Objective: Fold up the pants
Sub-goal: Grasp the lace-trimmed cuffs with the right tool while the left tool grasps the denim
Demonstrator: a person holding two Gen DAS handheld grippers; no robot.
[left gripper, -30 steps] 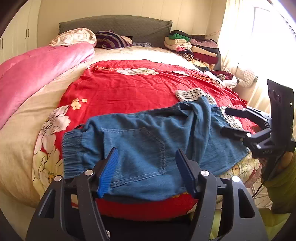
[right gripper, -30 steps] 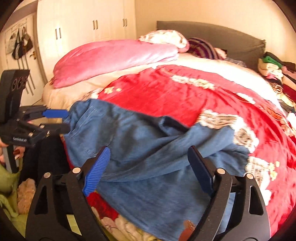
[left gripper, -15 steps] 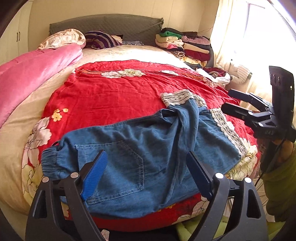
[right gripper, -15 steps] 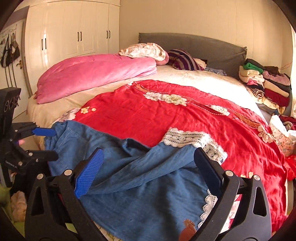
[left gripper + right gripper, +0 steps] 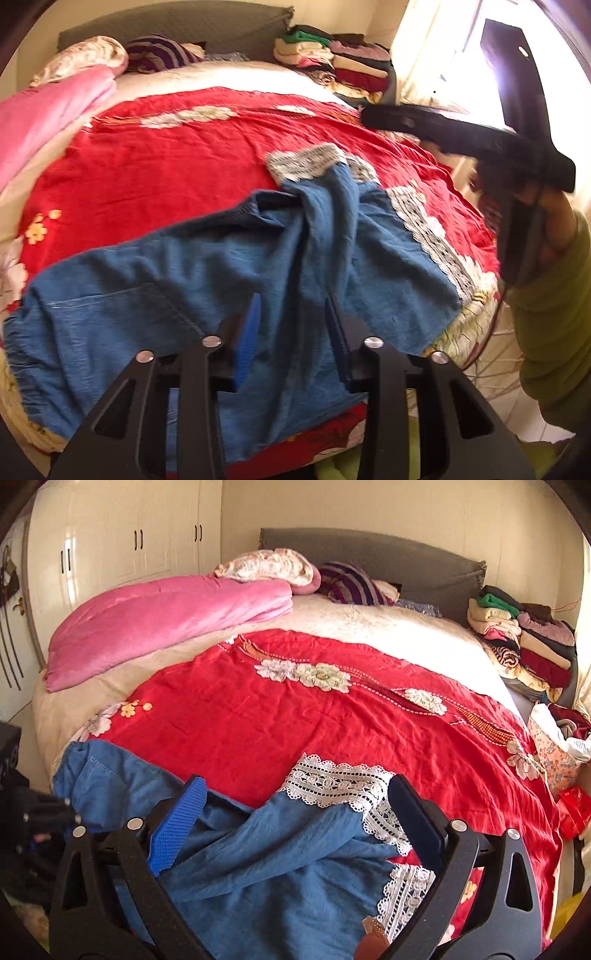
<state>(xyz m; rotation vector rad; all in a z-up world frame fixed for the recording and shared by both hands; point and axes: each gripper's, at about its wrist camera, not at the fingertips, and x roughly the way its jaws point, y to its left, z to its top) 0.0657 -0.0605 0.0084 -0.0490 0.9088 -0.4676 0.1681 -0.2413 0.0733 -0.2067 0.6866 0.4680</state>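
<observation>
Left tool [image 5: 291,332] half-closed over blue pants [image 5: 221,277]; right tool [image 5: 295,812] spread wide above their lace hems [image 5: 336,779].

We see a red floral bedspread [image 5: 258,723], a pink quilt [image 5: 166,620] and stacked folded clothes [image 5: 524,642] by a grey headboard [image 5: 388,557].
</observation>
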